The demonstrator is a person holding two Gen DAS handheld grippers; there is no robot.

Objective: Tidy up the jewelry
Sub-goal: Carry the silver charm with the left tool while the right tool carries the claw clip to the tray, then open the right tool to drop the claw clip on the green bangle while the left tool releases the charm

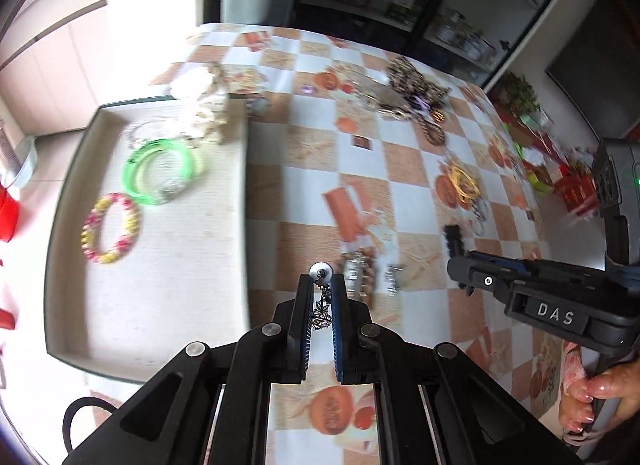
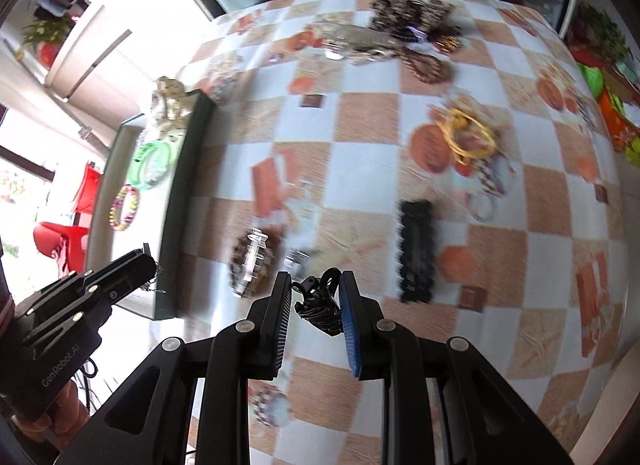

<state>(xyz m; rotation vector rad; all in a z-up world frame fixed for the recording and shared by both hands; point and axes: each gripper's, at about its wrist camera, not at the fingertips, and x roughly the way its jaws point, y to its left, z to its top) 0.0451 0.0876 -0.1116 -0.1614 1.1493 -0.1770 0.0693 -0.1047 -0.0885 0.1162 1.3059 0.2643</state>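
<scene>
My left gripper [image 1: 321, 283] is shut on a silver dangling earring [image 1: 322, 297], held above the checkered tablecloth just right of the jewelry tray [image 1: 168, 305]. The tray holds green bangles [image 1: 162, 171], a pink-and-yellow bracelet [image 1: 110, 228] and a white piece at its far edge [image 1: 202, 105]. My right gripper [image 2: 314, 289] is shut on a black clip [image 2: 320, 307]; it also shows in the left wrist view [image 1: 460, 261]. The left gripper appears in the right wrist view [image 2: 148, 269] beside the tray [image 2: 188, 201].
Loose jewelry lies on the table: a black hair comb [image 2: 416, 249], yellow bangles [image 2: 466, 135], a brown bead heap [image 2: 412, 17], a silver-and-brown piece [image 2: 252, 261] and an orange card [image 2: 268, 185]. A red chair [image 2: 60, 241] stands beyond the table's left edge.
</scene>
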